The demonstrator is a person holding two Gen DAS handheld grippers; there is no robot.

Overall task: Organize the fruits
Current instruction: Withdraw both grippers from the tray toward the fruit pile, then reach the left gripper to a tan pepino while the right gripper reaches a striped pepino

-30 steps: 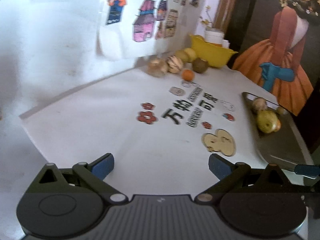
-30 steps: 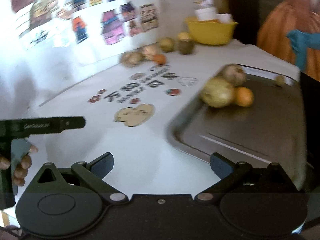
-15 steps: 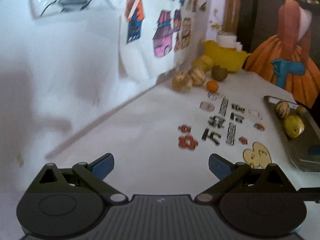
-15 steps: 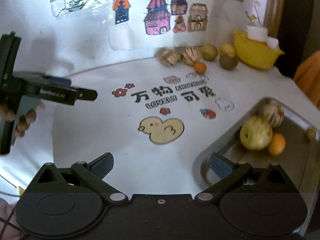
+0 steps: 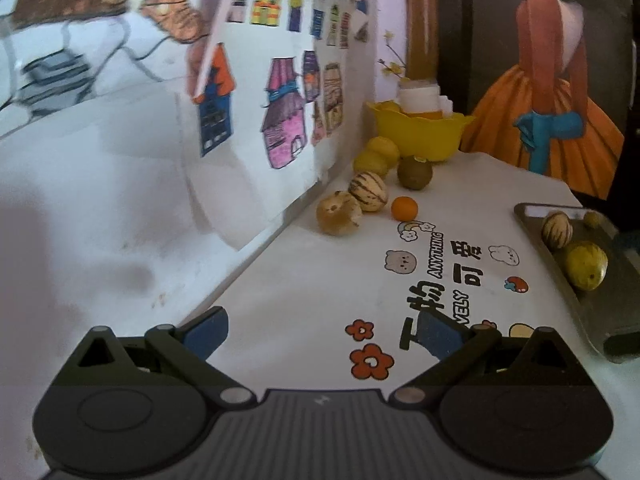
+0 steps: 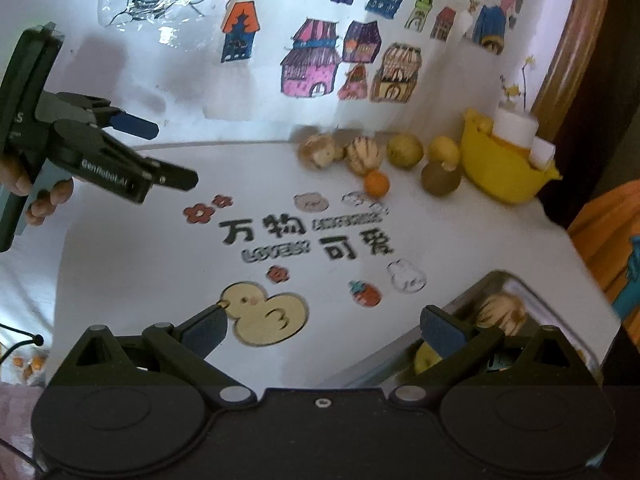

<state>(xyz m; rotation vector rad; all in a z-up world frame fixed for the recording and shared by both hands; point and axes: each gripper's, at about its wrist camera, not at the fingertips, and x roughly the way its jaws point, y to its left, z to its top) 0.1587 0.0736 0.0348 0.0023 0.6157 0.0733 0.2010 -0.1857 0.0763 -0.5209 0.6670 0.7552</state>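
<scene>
**Metal tray at the right edge, fruit still at the back**

Metal tray [image 5: 568,276] is sitting at the table's right edge, holding a striped melon [image 5: 557,230] and a yellow fruit [image 5: 587,265]. I am holding my left gripper [image 5: 322,330] and right gripper [image 6: 324,326] spread apart, gripping nothing. Along the back edge, an orange [image 5: 404,208] and other fruit are lying beside the yellow bowl [image 5: 420,134].

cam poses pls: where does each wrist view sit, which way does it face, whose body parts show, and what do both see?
Left wrist: low over the white printed table, facing the loose fruit by the wall; only its own open left gripper shows.
Right wrist: higher, at the table's near edge, facing the wall; own open right gripper, plus a hand holding the other gripper.
Shared: small orange fruit, yellow plastic bowl, grey metal tray.
</scene>
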